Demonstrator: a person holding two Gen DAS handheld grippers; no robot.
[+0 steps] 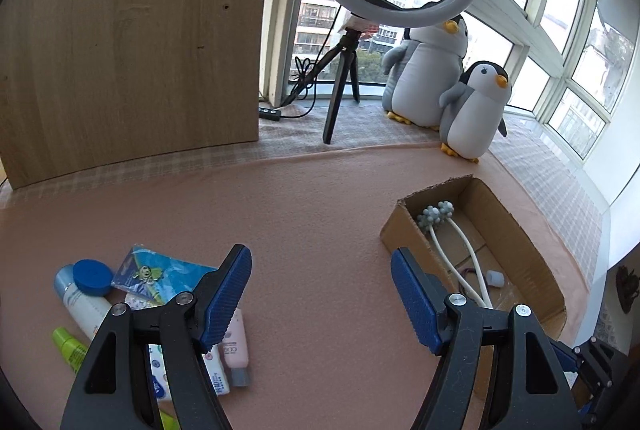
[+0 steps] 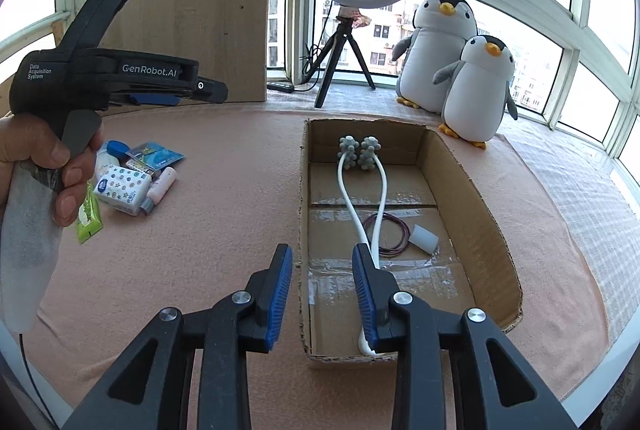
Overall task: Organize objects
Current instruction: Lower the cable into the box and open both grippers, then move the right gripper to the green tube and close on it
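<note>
Pink cloth (image 2: 224,250), white massager (image 2: 362,185) in cardboard box (image 2: 472,197) just beyond empty, narrowly parted right hand-held gripper (image 2: 322,290).

Left gripper (image 2: 120,77) body reads "GenRobot.AI" — smaller, seemingly "Data Acquisition System".

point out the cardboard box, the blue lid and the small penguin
cardboard box (image 2: 472,197): right wrist view, on its right inner wall
blue lid (image 1: 93,276): left wrist view, on its flat top
small penguin (image 2: 478,97): right wrist view, on its white belly
</note>
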